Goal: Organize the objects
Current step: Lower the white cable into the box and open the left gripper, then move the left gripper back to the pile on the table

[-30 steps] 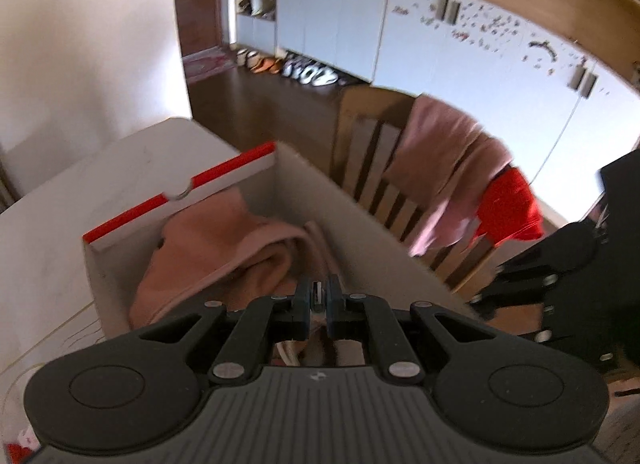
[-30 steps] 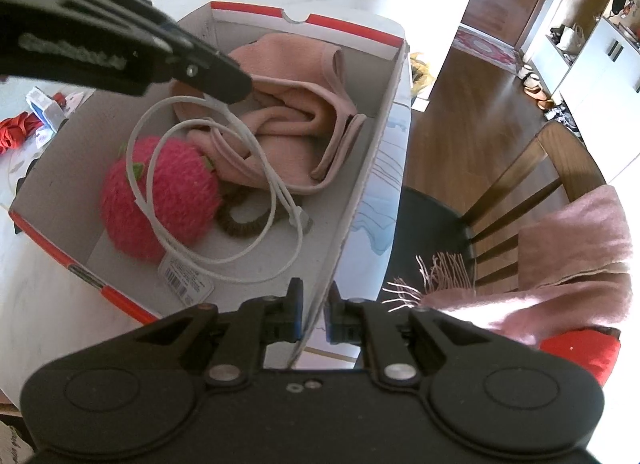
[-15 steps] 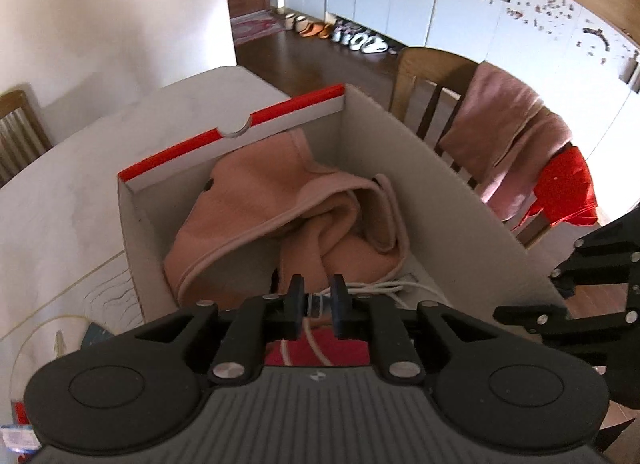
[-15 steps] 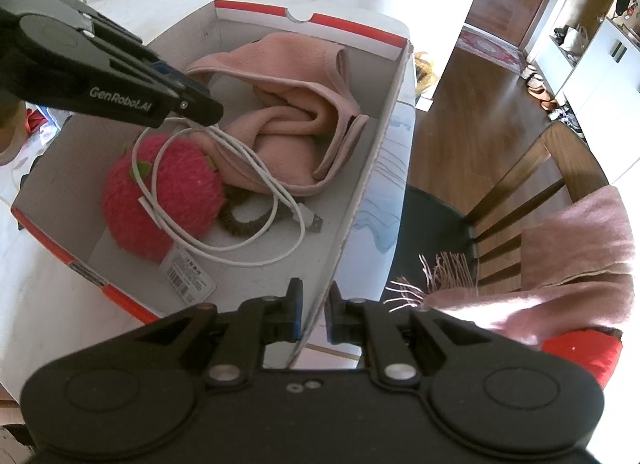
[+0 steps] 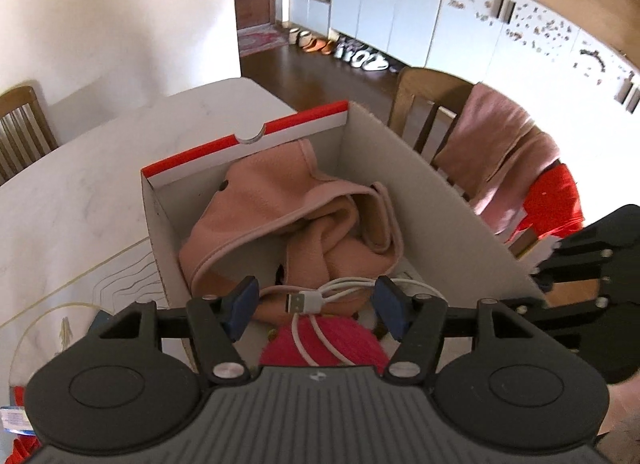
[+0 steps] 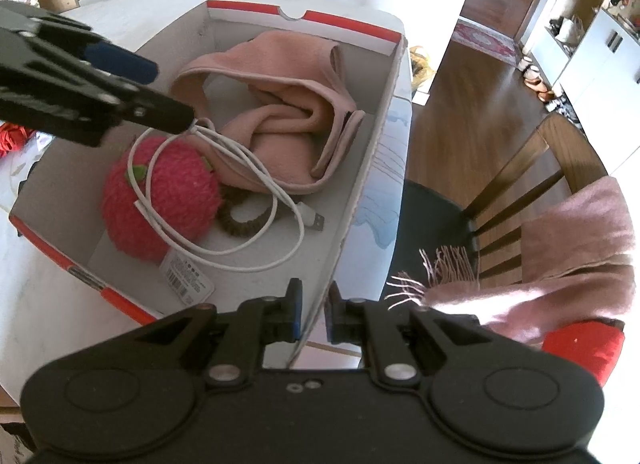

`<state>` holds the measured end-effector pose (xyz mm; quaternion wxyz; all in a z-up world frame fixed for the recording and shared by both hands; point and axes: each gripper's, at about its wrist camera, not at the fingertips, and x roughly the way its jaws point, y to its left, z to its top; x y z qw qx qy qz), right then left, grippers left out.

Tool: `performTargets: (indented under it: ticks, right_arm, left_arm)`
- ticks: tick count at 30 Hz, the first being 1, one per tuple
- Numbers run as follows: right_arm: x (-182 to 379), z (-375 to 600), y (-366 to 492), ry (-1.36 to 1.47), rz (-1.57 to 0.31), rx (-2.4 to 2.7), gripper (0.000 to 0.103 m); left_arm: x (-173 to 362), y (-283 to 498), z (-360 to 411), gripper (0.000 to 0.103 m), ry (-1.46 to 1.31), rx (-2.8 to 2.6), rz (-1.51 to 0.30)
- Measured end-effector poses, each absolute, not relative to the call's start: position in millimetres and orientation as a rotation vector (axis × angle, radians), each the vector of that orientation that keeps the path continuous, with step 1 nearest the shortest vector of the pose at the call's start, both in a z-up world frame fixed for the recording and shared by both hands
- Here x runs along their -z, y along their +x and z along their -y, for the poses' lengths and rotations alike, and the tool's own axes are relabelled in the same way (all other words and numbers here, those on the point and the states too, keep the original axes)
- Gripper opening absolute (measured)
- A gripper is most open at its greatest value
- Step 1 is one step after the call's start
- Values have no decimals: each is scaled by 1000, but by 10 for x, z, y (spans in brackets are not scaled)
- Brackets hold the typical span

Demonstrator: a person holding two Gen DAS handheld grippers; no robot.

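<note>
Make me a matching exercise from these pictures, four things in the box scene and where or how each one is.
Things:
1. white USB cable
2. pink cloth
3. red plush ball
4. right hand-held gripper

States:
A. bunched at the box's far end
B. clamped on the box wall
C. draped over the plush ball
D. near end, barcode tag attached

Pairs: 1-C, 2-A, 3-D, 4-B

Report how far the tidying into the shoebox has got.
Done: pink cloth, red plush ball, brown hair tie and white cable lie in the shoebox. In hand: left gripper has just opened over the cable; right gripper pinches the box wall. Left: red items at the table's edge, perhaps.
</note>
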<state>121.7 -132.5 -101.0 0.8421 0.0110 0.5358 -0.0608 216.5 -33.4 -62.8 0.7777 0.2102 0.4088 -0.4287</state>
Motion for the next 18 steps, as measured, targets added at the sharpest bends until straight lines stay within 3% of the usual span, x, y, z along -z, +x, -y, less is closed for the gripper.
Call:
performTargets:
  ticks: [15, 18]
  right_arm:
    - [1020, 1317, 1240, 43, -1144, 162, 9]
    - [1025, 1324, 1242, 51, -1148, 163, 9]
  left_arm:
    - [352, 2031, -189, 63, 364, 983, -848]
    - [314, 2007, -347, 70, 356, 974, -836]
